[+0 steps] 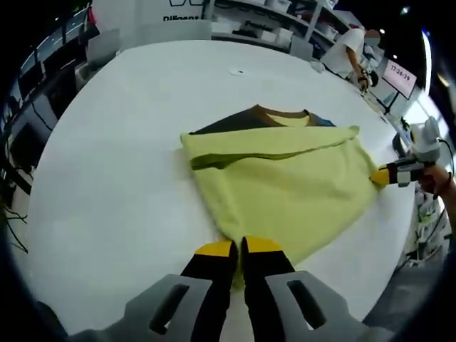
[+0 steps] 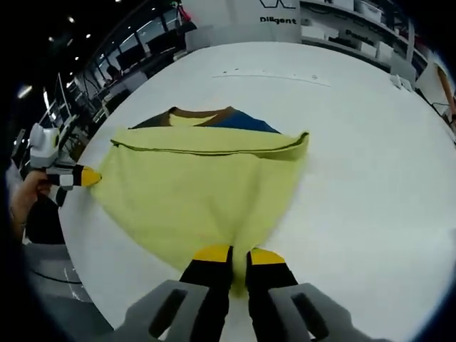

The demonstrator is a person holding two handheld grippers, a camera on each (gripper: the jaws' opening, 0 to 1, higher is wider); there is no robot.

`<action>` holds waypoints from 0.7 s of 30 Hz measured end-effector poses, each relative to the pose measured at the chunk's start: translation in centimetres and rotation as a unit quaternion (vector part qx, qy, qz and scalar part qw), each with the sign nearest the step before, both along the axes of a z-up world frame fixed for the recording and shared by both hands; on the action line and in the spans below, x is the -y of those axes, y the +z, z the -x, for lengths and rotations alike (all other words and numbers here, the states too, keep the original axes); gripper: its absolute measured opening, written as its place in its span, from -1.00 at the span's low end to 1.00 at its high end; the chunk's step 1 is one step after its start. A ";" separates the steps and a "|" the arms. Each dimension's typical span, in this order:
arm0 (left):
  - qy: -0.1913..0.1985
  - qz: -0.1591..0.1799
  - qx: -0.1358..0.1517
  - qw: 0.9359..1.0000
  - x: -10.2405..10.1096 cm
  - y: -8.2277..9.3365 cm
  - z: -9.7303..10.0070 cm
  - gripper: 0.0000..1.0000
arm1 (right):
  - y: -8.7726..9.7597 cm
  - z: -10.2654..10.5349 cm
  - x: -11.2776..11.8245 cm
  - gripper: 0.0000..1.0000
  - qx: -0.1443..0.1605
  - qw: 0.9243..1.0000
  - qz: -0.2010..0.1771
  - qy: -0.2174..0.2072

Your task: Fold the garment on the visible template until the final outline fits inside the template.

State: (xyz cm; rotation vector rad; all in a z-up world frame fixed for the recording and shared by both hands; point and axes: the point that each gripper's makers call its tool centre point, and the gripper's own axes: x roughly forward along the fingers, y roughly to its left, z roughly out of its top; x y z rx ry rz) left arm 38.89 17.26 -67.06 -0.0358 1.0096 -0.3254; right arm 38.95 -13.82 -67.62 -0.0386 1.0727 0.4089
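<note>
Two claws have hold of one garment [image 1: 285, 178], a yellow-green top with a brown collar and a blue panel, lying on the white table [image 1: 114, 185].

In the left gripper view, the left claw [image 1: 239, 249] is clenched on a corner of the hem right at its tips, and the cloth fans away ahead of it. Far off to its right, the right claw [image 1: 380, 176] pinches the opposite corner.

In the right gripper view, the right claw [image 2: 239, 254] is clamped on its own hem corner, the cloth spreading ahead and to its left, where the left claw [image 2: 90, 177] grips the far corner.

The fabric looks light, soft and limp: it drapes and creases, so I'd say corners and hem edges are the places to hold, both kept taut.
</note>
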 end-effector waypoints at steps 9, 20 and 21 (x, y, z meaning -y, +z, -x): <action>-0.006 -0.010 -0.005 1.000 -0.3 -0.2 1.8 -0.88 | 0.0 2.0 -0.4 -0.99 -0.010 1.000 0.002 0.010; -0.013 -0.015 -0.008 1.000 -0.5 -0.2 2.9 -0.87 | 0.0 3.5 -0.5 -0.97 -0.020 1.000 0.007 0.021; -0.014 -0.017 -0.006 1.000 -0.5 -0.2 2.9 -0.85 | 0.1 3.5 -0.5 -0.96 -0.018 1.000 0.007 0.020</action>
